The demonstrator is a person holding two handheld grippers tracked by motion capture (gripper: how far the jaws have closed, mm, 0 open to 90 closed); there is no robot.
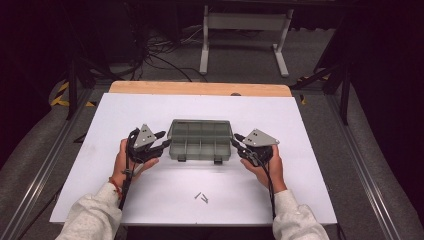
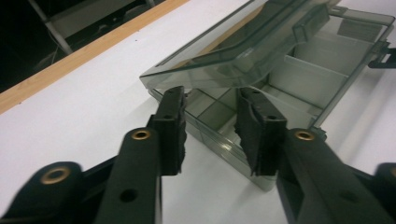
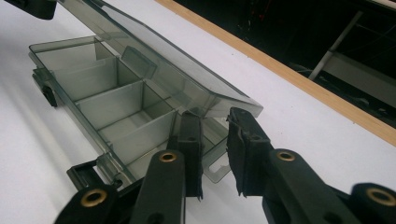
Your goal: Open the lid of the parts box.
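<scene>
Smoky translucent plastic: we found the compartment box (image 1: 201,140) mid-table, its long axis running crosswise between our two grippers. Left gripper (image 1: 162,140) flanked its left end, right gripper (image 1: 236,140) its right, about equally near. Both sets of jaws stood parted, grasping nothing. The gripper views showed us the hinged lid (image 2: 243,44) propped partly up and empty compartments; the high view showed small screws (image 1: 201,197) nearer us.

the raised lid (image 1: 201,127) hung low over the compartment box (image 1: 200,149), narrowing access from above, while bare worktop (image 1: 280,190) lay open around it.
</scene>
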